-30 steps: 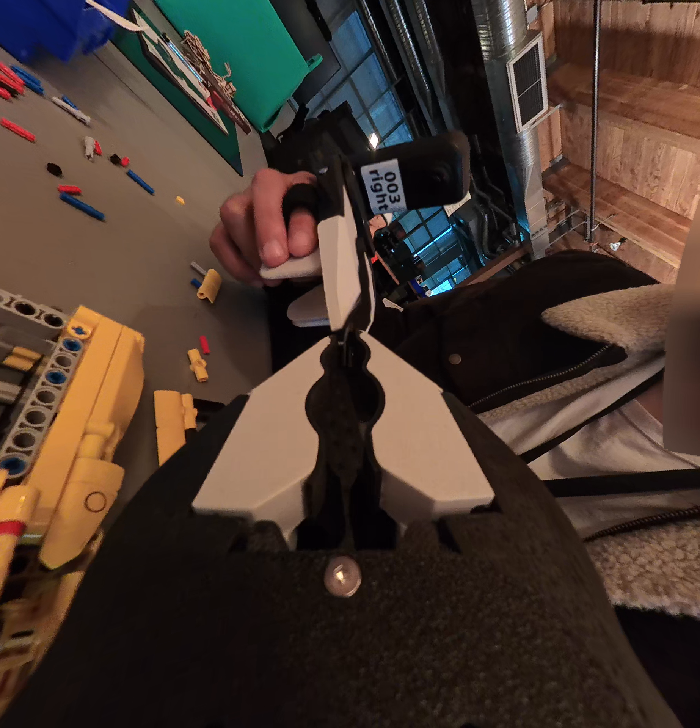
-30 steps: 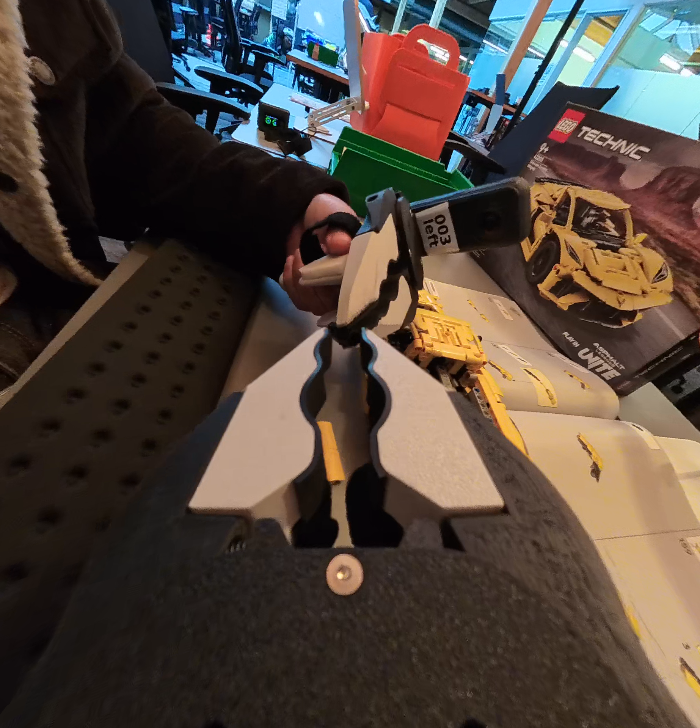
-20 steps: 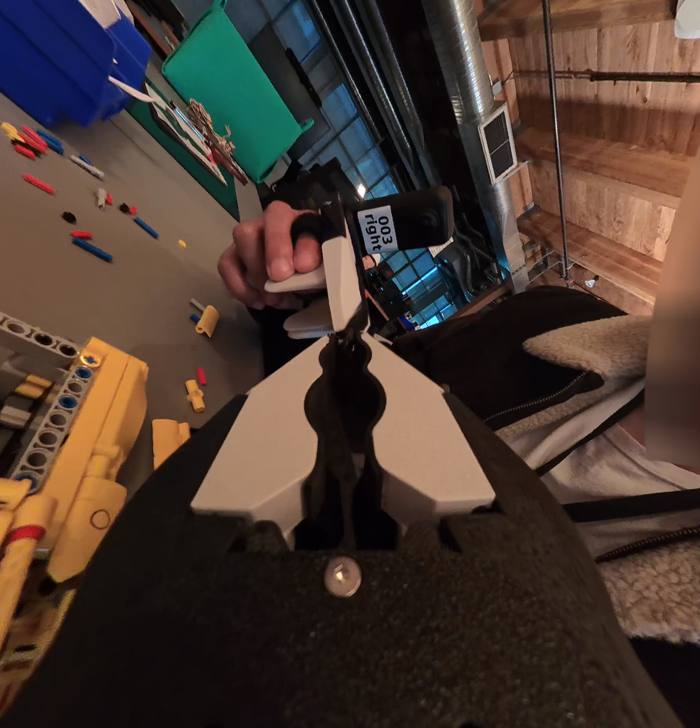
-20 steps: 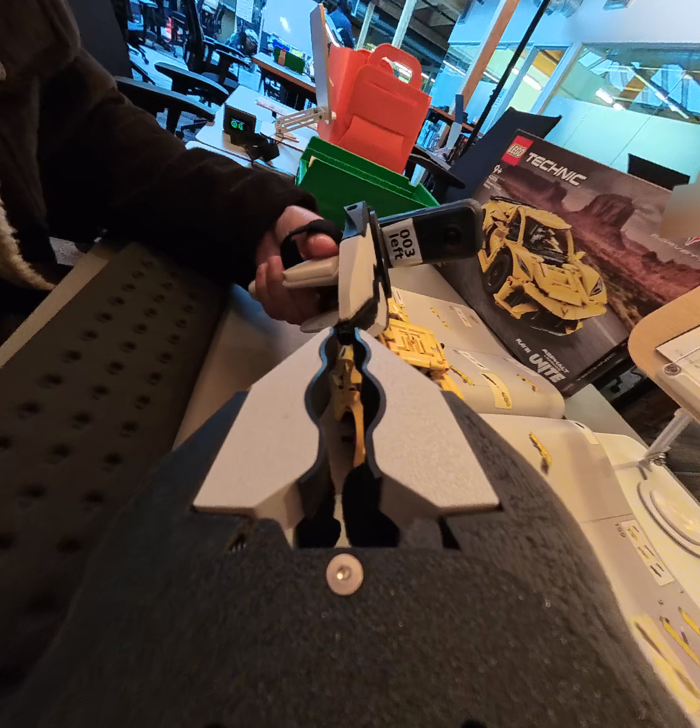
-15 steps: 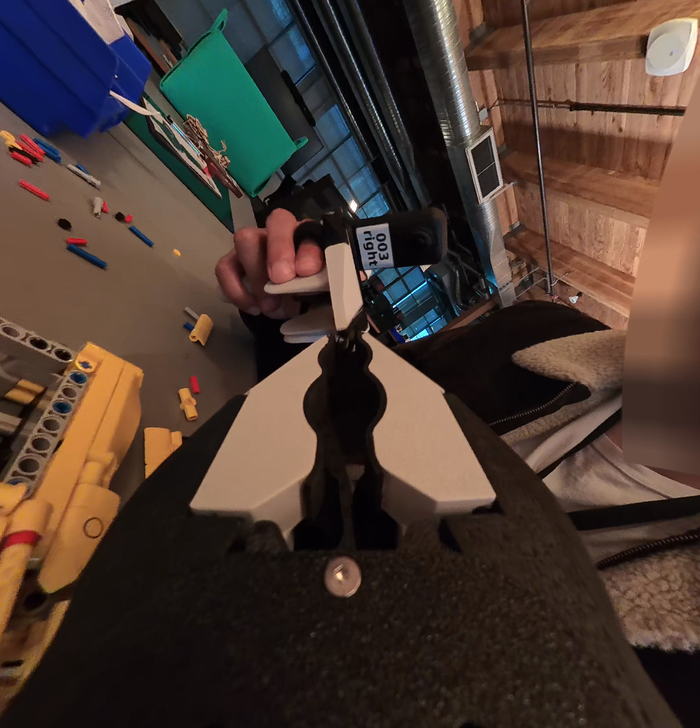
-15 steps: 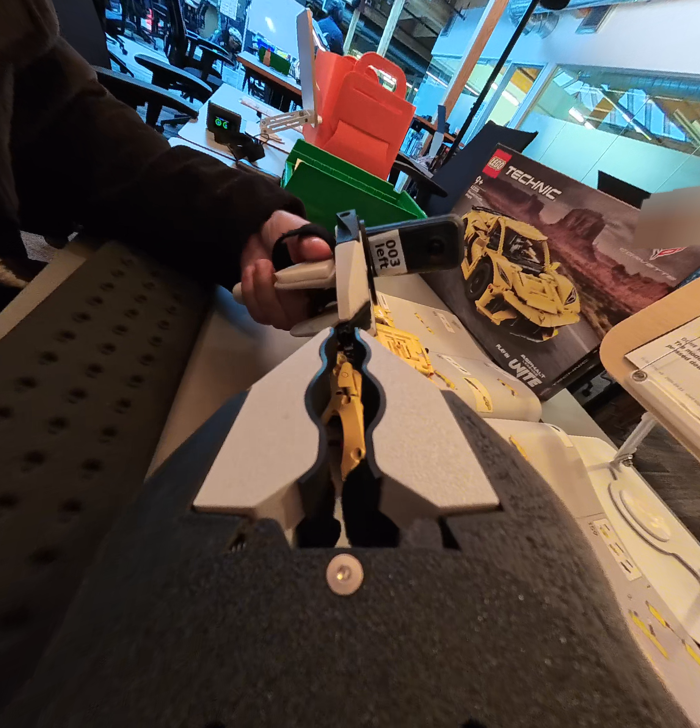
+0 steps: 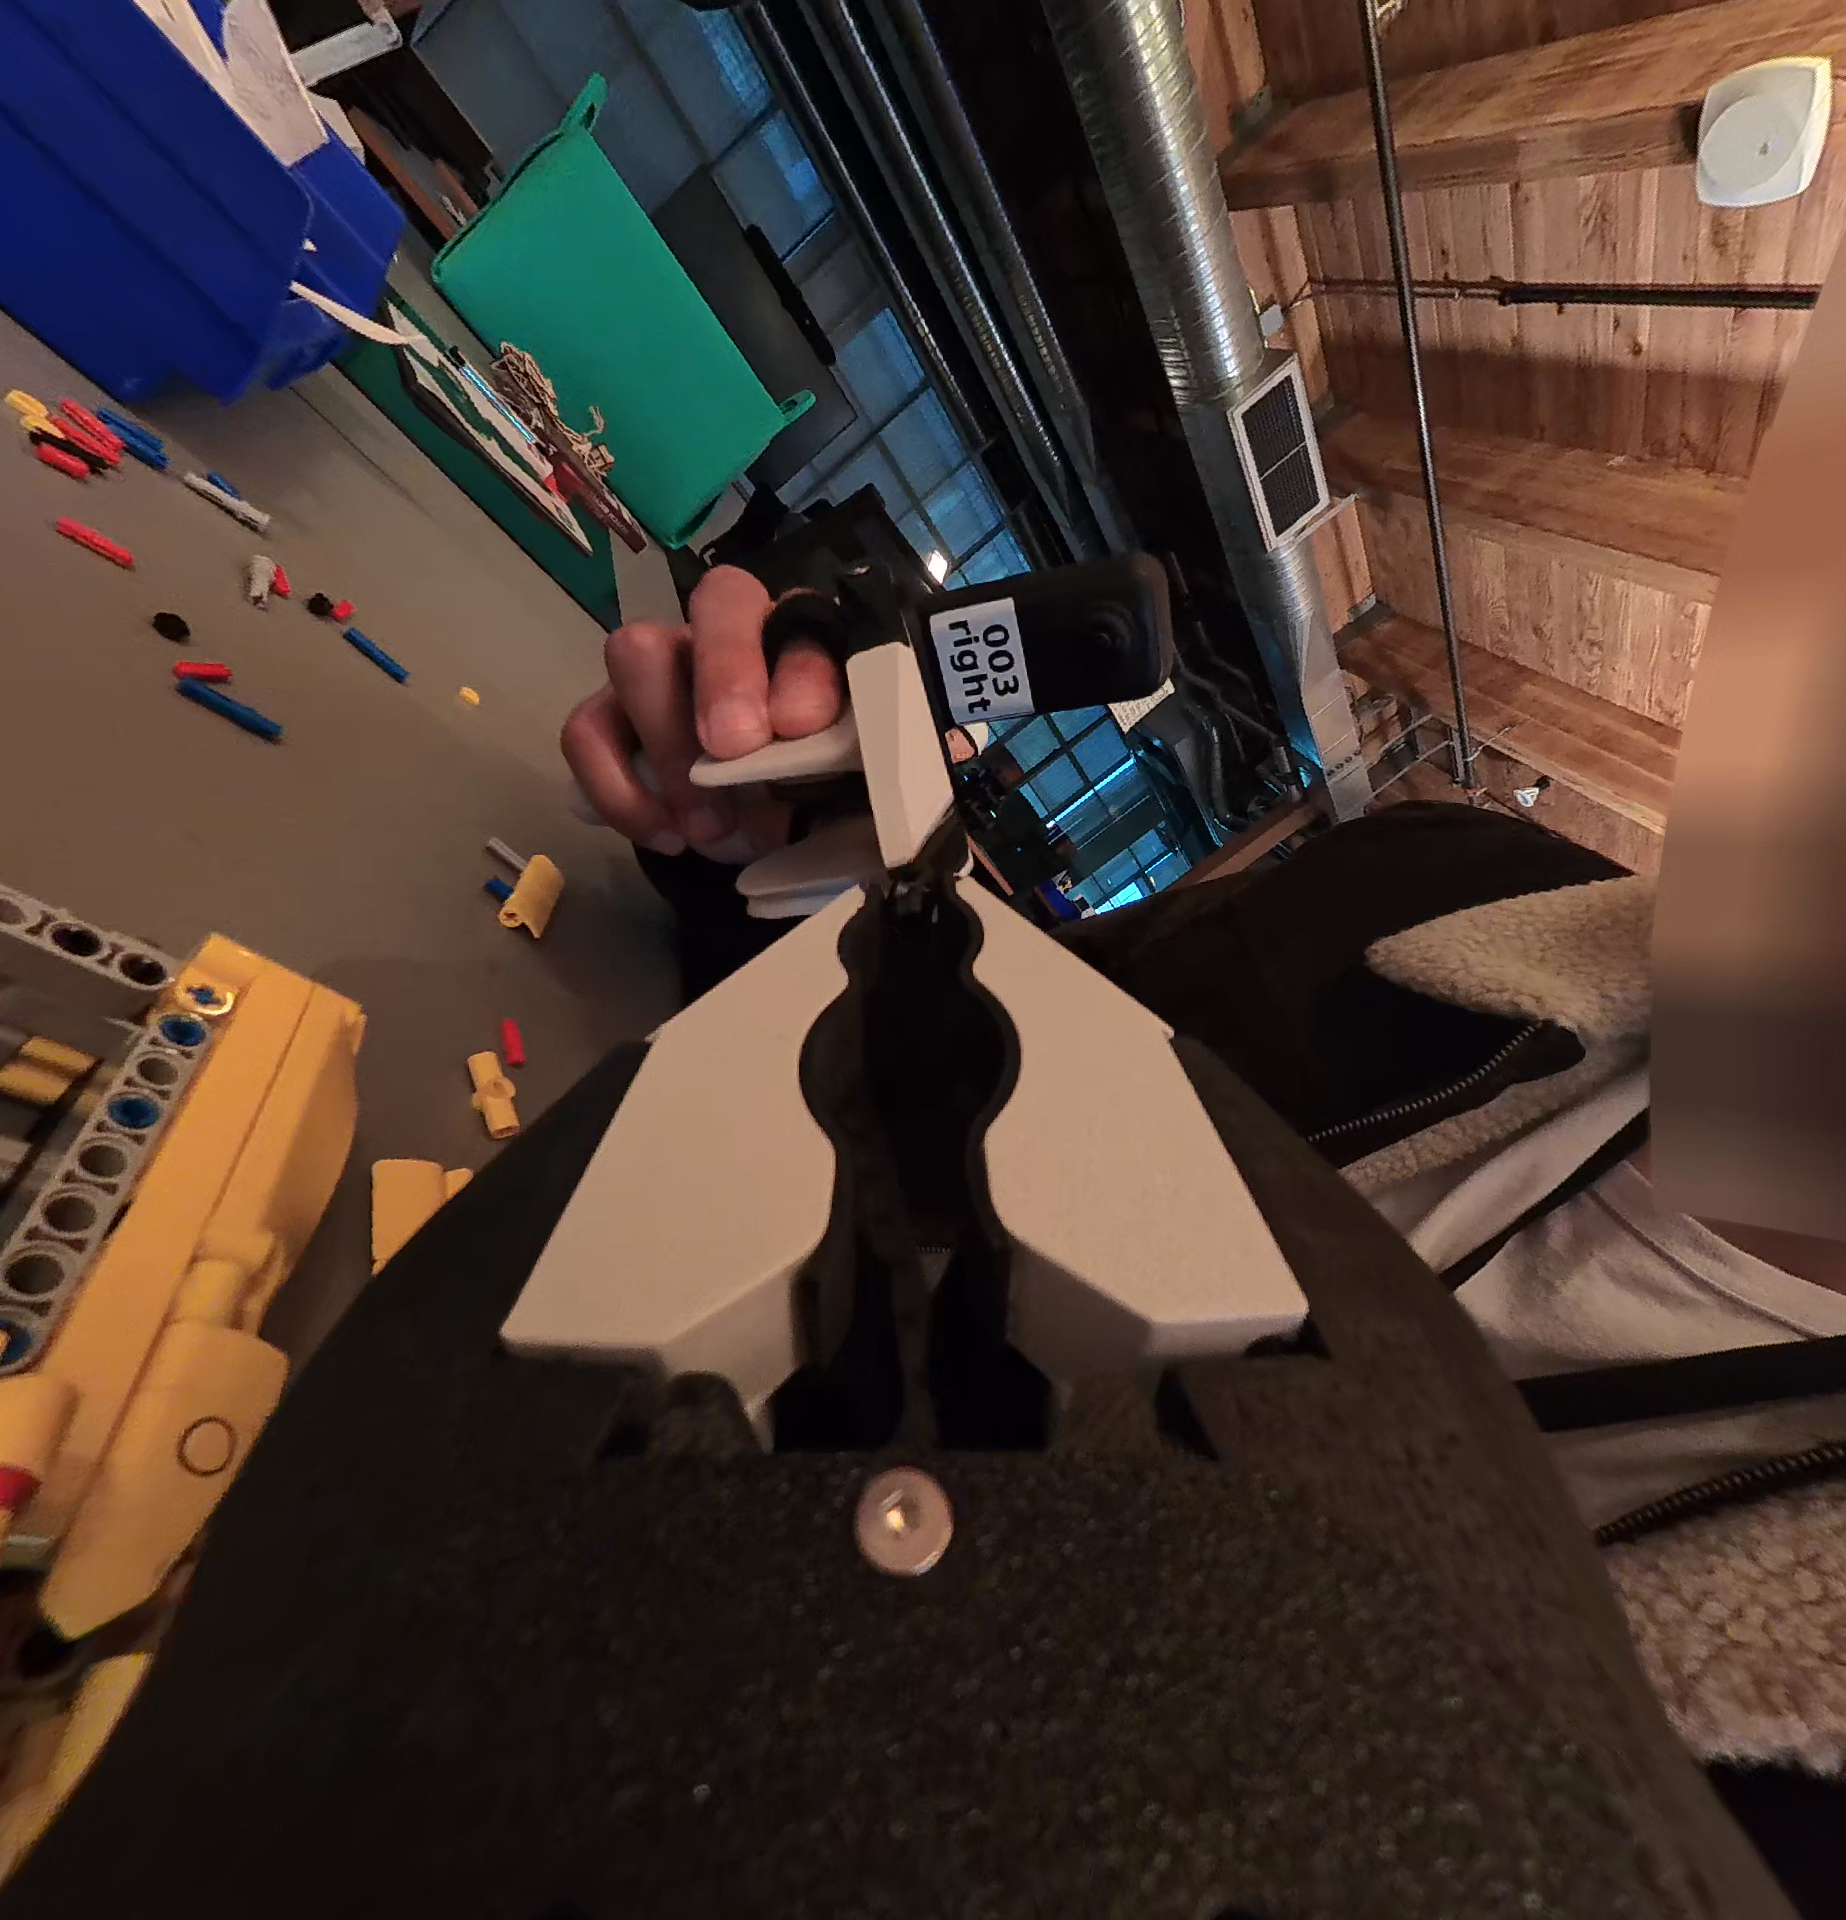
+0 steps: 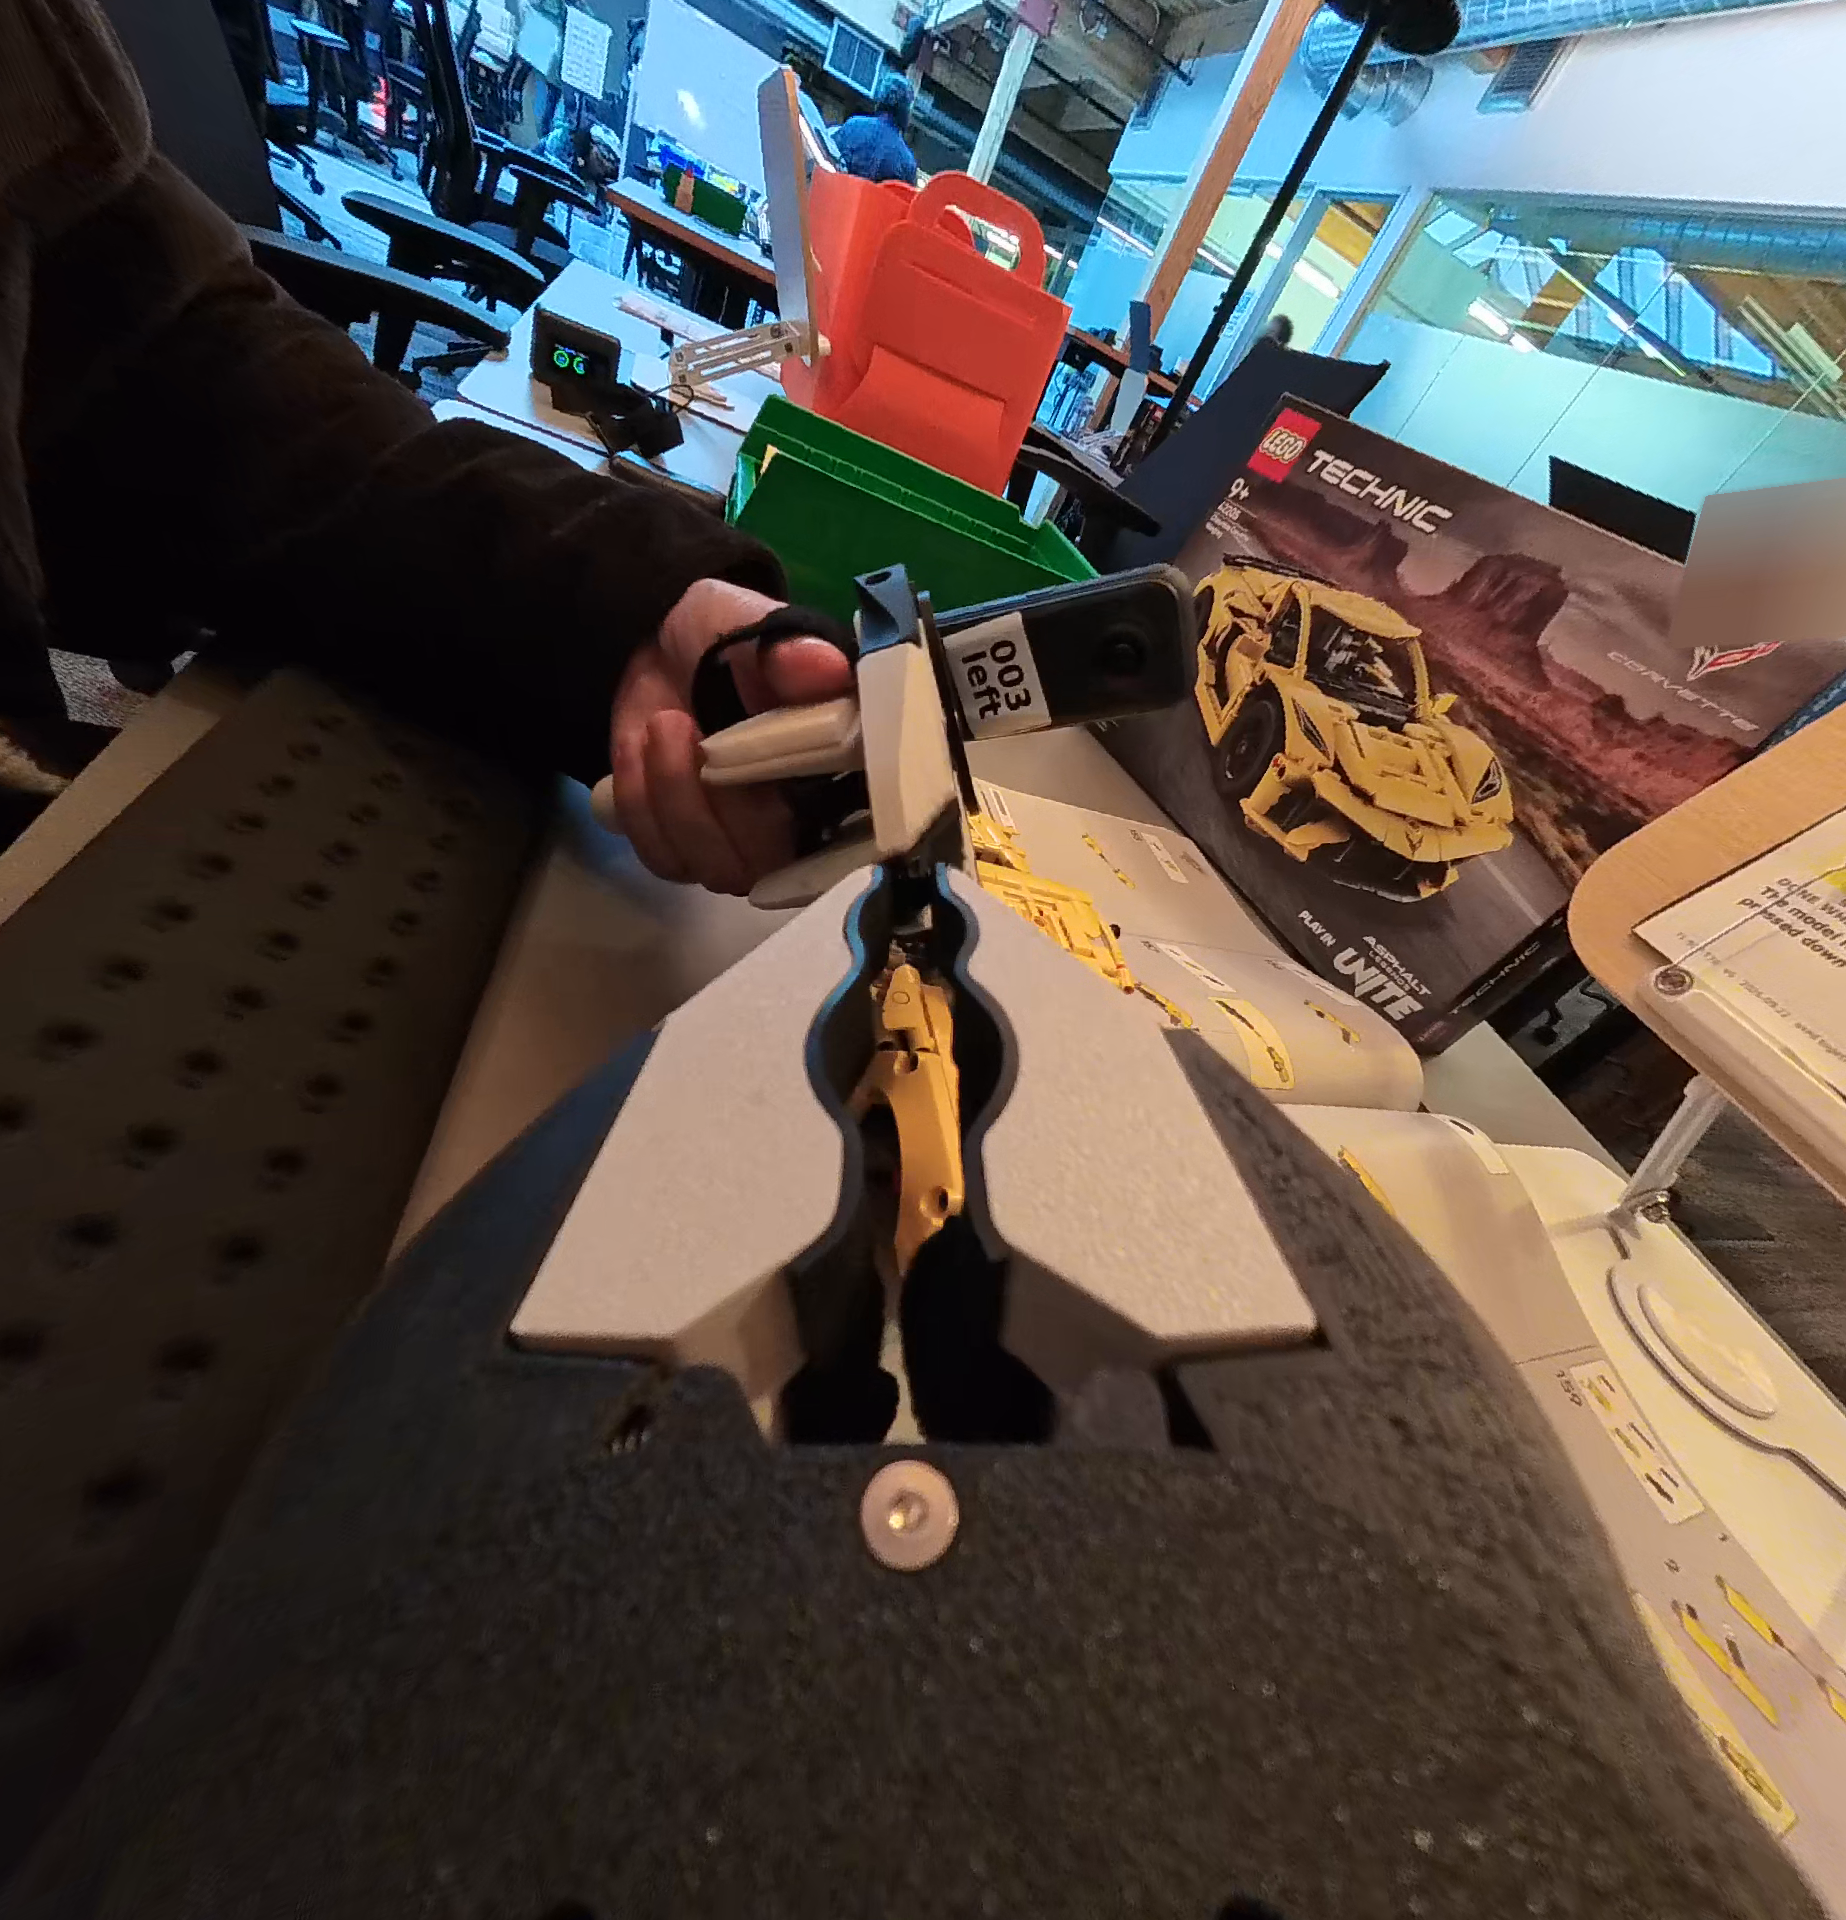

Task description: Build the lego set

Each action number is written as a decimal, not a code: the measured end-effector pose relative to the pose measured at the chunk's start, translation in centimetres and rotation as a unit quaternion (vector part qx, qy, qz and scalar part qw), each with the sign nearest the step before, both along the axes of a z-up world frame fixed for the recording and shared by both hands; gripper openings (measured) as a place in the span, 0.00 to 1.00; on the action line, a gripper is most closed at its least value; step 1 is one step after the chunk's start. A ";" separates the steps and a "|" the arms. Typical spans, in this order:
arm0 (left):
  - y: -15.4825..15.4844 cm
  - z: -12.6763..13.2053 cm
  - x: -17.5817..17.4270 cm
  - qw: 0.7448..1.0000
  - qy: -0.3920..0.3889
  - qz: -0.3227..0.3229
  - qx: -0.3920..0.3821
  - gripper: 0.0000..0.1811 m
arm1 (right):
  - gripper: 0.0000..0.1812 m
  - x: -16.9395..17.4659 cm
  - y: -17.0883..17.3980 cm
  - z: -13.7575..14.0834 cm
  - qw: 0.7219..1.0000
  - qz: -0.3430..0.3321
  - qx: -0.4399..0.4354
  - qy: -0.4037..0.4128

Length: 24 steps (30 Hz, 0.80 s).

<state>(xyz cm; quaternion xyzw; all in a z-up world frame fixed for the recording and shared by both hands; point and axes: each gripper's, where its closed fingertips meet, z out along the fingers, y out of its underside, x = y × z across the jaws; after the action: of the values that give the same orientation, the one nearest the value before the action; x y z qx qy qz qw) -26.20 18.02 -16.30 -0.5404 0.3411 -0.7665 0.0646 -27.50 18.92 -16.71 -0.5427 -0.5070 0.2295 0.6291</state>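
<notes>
Yellow car model [image 7: 140, 1226] cut by left edge; piece at touching gripper tips too small to tell

We are in a shared open-plan workshop or maker space. Above us run a ribbed metal duct [image 7: 1137, 260] and timber-clad walls [image 7: 1584, 343]. Behind the green bin [image 8: 877, 520] stand office chairs [image 8: 420, 260] and long desks [image 8: 690, 223], with glass partitions [image 8: 1584, 301] to its right. Blue storage bins [image 7: 140, 197] sit on our grey bench [image 7: 306, 769].

Left wrist view is reading dim and warm; right wrist view is getting bright daylight through windows [image 8: 1625, 301]. Fisheye is bending edges; foreground foam is blurring.
</notes>
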 end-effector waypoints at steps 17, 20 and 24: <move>2.1 -2.7 -0.4 0.983 0.088 0.070 0.144 0.04 | 0.16 8.5 -2.4 -9.8 0.946 -0.044 -0.264 -0.181; 1.5 -2.3 -0.4 0.985 0.078 0.059 0.143 0.04 | 0.13 8.8 -3.2 -12.0 0.941 -0.043 -0.258 -0.216; 0.7 -2.4 -0.3 0.985 0.078 0.038 0.146 0.05 | 0.10 8.0 -3.1 -12.9 0.939 -0.032 -0.242 -0.242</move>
<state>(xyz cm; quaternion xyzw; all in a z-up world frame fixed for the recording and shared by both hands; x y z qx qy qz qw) -26.48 18.71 -18.74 -0.5961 0.4326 -0.6607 0.1451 -19.53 15.82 -29.57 -0.7336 -0.5557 0.1867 0.3437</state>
